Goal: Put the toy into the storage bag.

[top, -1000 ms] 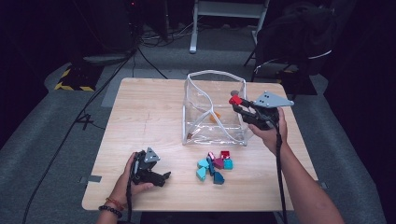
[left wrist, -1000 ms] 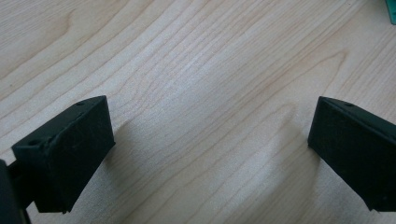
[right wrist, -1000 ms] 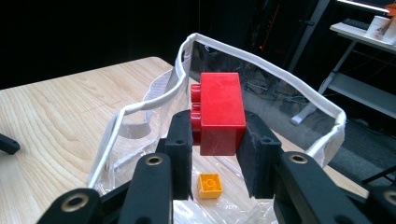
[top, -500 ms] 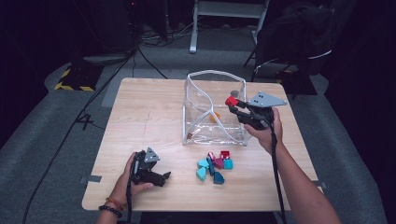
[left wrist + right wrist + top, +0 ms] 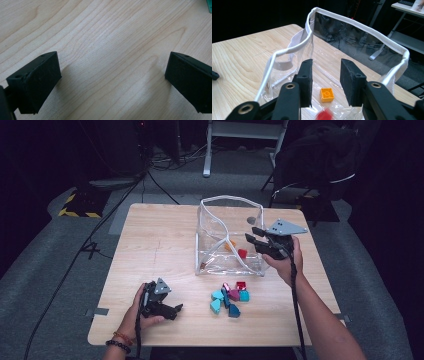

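A clear plastic bag (image 5: pixel 210 227) with a white rim stands open on the wooden table (image 5: pixel 150 245). My right gripper (image 5: pixel 252 236) hovers over the bag's right edge. Its jaws have just been opening and nothing is between them. In the right gripper view, a blurred red brick (image 5: pixel 323 115) drops below the right gripper (image 5: pixel 325 75), beside an orange brick (image 5: pixel 327 95) on the bag's bottom. From above, the red brick (image 5: pixel 241 253) and orange brick (image 5: pixel 230 245) show inside the bag. My left gripper (image 5: pixel 172 310) rests open on the table, its own view showing the left gripper (image 5: pixel 112 77) over bare wood.
A small pile of teal, red and magenta bricks (image 5: pixel 230 296) lies on the table in front of the bag. A teal corner (image 5: pixel 210 2) peeks in at the top right of the left gripper view. Cables and a chair (image 5: pixel 320 165) stand beyond the table's far edge.
The red brick has left the right gripper's jaws and dropped into the bag. The right gripper shifted slightly left over the bag's rim. The left hand stayed still.
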